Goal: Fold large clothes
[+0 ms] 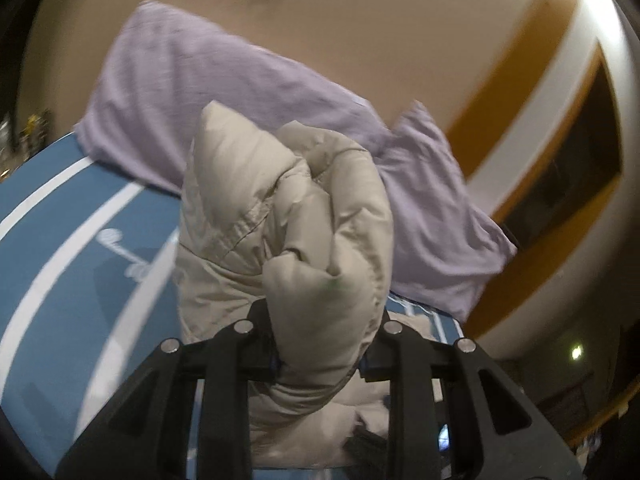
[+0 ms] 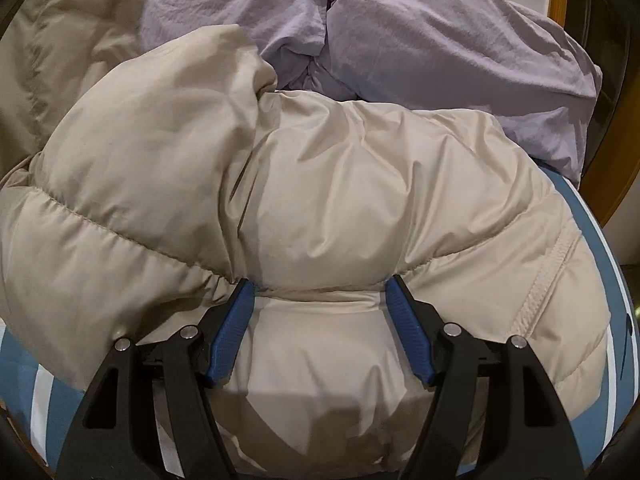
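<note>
Clamped in the left gripper [image 1: 322, 344] is a bunched fold of the beige puffer jacket [image 1: 288, 216], its jaws drawn narrow with the padding bulging up and out between them toward twelve o'clock. Behind that bunch, from ten round to three o'clock, lies a lilac garment [image 1: 192, 80] on the blue bedspread with white stripes [image 1: 60, 248]. A tan wall [image 1: 360, 20] fills the top of the left wrist view.

Over on the other side, the right gripper [image 2: 320, 292] has its blue pads [image 2: 232, 332] spread wide, pressed down onto a quilted panel of the same jacket, which bulges between them; I cannot tell whether they pinch it. The jacket covers nearly all of that view, and the lilac garment sits crumpled beyond it from twelve to two o'clock. Blue bedspread shows at four and at eight o'clock.
</note>
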`<state>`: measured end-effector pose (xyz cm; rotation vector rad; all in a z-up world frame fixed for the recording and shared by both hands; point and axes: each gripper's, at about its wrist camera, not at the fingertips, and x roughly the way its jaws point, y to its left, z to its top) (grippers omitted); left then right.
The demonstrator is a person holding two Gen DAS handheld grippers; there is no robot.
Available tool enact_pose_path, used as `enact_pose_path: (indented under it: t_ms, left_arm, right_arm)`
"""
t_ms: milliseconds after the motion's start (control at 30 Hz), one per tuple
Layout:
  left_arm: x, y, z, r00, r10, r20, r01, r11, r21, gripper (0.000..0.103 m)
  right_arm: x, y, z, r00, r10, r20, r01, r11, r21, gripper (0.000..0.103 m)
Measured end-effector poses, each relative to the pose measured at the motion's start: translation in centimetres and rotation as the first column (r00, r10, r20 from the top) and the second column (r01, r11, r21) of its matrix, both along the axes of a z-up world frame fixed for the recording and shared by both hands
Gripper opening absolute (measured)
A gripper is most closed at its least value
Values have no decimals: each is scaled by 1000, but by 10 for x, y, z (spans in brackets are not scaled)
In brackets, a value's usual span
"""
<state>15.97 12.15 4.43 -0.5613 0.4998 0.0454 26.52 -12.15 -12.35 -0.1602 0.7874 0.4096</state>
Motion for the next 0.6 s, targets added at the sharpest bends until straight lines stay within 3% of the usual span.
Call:
enact_pose_path:
  t_ms: [267, 600]
  left_arm:
    - [24, -73, 0, 994, -108, -10, 108, 993, 51, 26]
    - [49, -152, -17, 974, -221, -53, 226, 967, 118, 26]
  right_arm:
    - [-1, -33, 11, 999, 40, -17, -38, 993, 107, 70]
    - [-10, -104, 25, 995, -68, 75, 58, 991, 122, 70]
